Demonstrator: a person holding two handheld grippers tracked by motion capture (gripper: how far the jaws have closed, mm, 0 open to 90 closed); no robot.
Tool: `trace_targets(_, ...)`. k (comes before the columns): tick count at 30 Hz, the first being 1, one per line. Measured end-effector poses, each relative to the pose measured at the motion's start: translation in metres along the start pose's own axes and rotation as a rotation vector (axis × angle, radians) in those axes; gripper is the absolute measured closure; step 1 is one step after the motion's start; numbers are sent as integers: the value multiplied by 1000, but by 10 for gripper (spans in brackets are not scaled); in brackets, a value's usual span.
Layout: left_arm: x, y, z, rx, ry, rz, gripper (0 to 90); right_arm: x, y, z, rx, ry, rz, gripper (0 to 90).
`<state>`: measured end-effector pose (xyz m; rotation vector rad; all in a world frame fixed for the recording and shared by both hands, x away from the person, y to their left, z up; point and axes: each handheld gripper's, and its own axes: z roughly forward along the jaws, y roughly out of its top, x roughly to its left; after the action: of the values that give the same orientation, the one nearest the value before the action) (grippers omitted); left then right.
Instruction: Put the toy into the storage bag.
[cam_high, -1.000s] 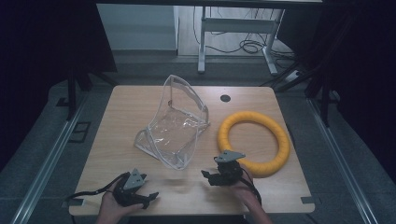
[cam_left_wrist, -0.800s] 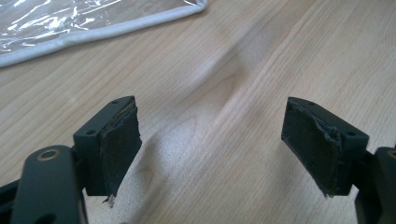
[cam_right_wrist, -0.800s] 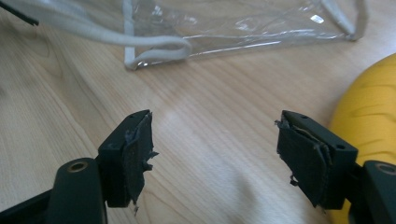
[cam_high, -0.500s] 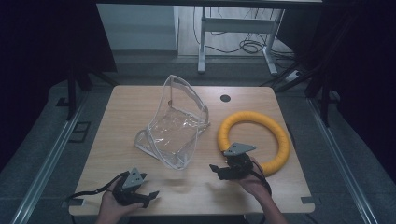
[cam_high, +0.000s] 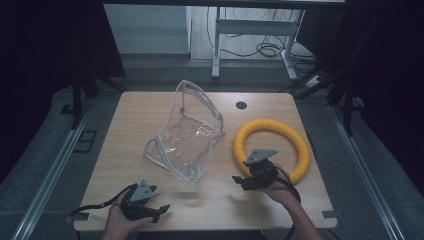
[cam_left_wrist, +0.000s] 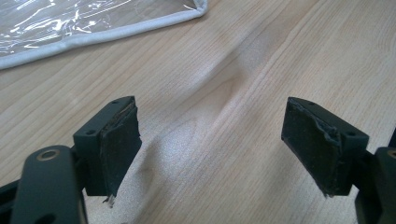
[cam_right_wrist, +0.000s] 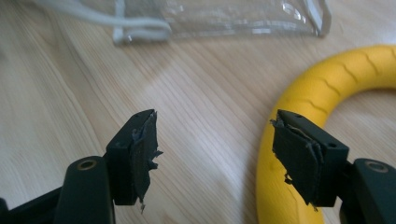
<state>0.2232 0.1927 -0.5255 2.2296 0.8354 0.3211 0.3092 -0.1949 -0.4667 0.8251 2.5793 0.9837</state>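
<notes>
Our right gripper (cam_high: 250, 181) hangs low over the table (cam_high: 150, 107) at the near left part of the yellow ring (cam_high: 272, 148), its jaws spread wide and holding nothing; in the right gripper view one jaw stands over the ring's (cam_right_wrist: 327, 93) curve and the other over bare wood, so we judge the step in hand to be taking hold of the ring. To do it well, we should shift a little toward the ring so that its tube sits squarely between the two pads (cam_right_wrist: 299, 158), not under one of them, and come down until the pads reach past the tube's widest part before closing. The ring looks like soft foam, so we would squeeze firmly but expect it to give, and lift straight up so it does not drag across the wood. The clear bag (cam_high: 187, 132) stands propped open just left of the ring, near but apart from it; we keep the ring's swing away from its edge (cam_right_wrist: 140, 30). Our left gripper (cam_high: 152, 210) rests at the near left of the table, jaws parted over bare wood with the bag's white-trimmed rim (cam_left_wrist: 93, 35) ahead of it, free to steady the bag if needed.
</notes>
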Motion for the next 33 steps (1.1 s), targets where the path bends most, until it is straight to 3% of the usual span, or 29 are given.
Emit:
trace_targets(15, 0, 1, 1, 0, -5, -10, 194, -23, -9, 6, 168, -18, -15, 295)
trace_targets(25, 0, 1, 1, 1, -3, -7, 194, -31, -7, 12, 274, -28, -58, 297)
trace_targets(33, 0, 1, 1, 1, -4, -7, 194, -38, -14, 18, 329, -24, -61, 300)
